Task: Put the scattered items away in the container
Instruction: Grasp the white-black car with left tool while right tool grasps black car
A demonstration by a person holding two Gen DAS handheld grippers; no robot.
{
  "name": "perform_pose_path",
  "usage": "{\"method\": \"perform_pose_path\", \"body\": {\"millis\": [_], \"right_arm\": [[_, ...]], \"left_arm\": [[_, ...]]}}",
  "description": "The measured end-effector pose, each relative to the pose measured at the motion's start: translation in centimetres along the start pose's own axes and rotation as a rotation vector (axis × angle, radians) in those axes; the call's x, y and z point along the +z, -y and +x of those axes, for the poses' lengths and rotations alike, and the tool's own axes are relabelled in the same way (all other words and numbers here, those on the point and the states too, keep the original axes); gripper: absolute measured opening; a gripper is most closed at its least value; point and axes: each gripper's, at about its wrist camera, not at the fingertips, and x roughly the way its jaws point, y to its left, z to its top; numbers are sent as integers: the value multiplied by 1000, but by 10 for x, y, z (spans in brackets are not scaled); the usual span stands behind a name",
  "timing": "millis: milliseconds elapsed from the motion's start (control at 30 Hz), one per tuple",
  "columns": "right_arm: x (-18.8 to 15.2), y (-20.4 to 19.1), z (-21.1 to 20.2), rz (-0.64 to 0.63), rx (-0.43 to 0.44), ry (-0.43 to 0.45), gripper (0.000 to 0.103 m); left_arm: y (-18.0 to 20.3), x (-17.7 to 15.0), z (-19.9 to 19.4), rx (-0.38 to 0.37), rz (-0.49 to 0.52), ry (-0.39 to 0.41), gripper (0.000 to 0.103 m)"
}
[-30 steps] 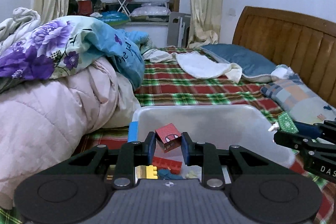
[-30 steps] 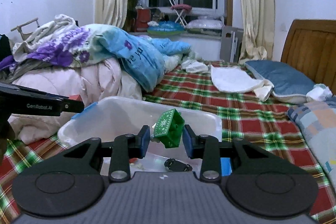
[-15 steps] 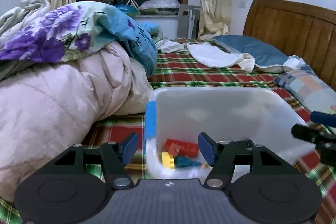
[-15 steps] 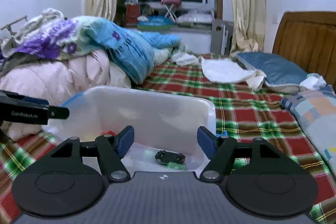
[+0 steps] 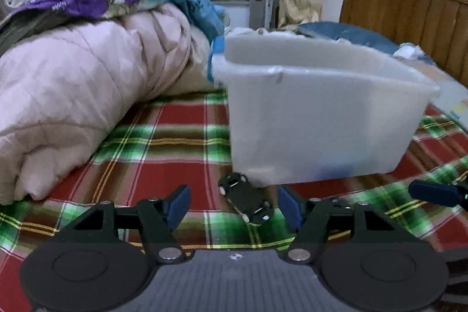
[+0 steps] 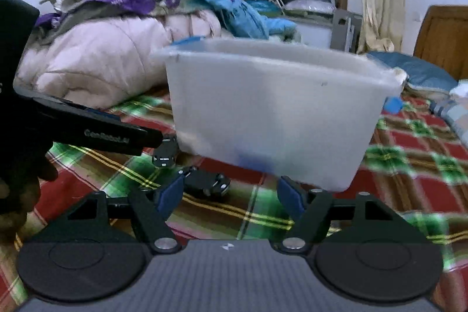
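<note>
Black toy car between spread fingers

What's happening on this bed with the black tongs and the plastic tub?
A person is tidying toys into the white tub with a hand-held gripper in each hand. Both are open and empty, low over the plaid bedspread. The left gripper frames a small black toy car beside the tub; the right gripper faces another black toy car.

Translucent white container, black toy car, red-green plaid bedsheet.
</note>
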Motion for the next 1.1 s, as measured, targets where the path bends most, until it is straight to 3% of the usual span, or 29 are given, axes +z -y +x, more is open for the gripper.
{"method": "perform_pose_path", "body": {"millis": [300,367,567,900,1000,1033,1100], "right_arm": [[-1,2,6,31,-8,-4,73],[0,0,8,28,-5,-8,73],[0,-12,20,16,7,-29,73],[4,-13,43,38,19,-72,74],[4,-17,48,17,30,-82,73],[4,-18,50,14,32,-90,73],[4,-20,54,10,38,-97,72]], "left_arm": [[3,-2,41,18,17,-88,68],[-3,-7,44,31,14,-113,62],[-30,-10,39,65,11,-101,57],[-15,6,47,-51,90,-64,57],[-13,5,53,-36,102,-71,47],[-14,5,54,-34,98,-78,38],[-19,2,54,-30,85,-81,34]]}}
